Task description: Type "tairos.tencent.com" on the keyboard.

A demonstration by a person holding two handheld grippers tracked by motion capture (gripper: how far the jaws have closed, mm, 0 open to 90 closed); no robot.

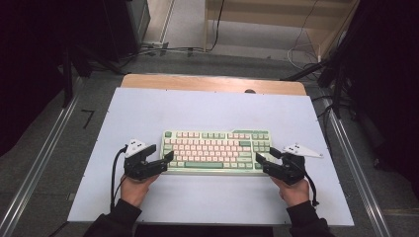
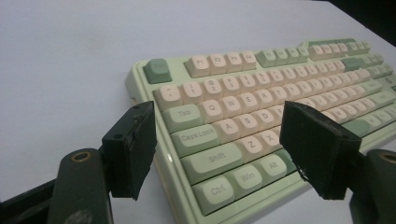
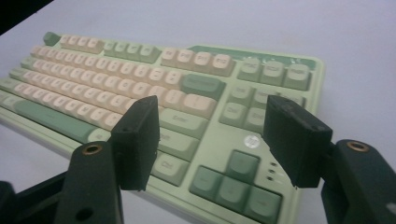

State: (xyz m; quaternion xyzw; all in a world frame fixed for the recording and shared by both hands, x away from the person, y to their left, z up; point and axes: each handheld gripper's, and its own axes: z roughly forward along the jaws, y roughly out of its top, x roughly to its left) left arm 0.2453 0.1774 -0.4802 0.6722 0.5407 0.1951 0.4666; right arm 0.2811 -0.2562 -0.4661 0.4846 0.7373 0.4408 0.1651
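Note:
A pale green keyboard [image 1: 216,152] with cream and green keys lies flat in the middle of the white table. My left gripper [image 1: 167,159] is open at the keyboard's near left corner, its jaws straddling the Shift and Ctrl end of the keyboard [image 2: 261,116]. My right gripper [image 1: 264,157] is open at the near right corner, its jaws on either side of the arrow-key end of the keyboard [image 3: 187,102]. Neither gripper holds anything. A hand holds each gripper from below.
The white table top [image 1: 207,111] spreads wide around the keyboard, with a wooden strip [image 1: 212,83] at its far edge. Metal rails [image 1: 39,158] run along both sides. Cables [image 1: 163,48] lie on the floor beyond the table.

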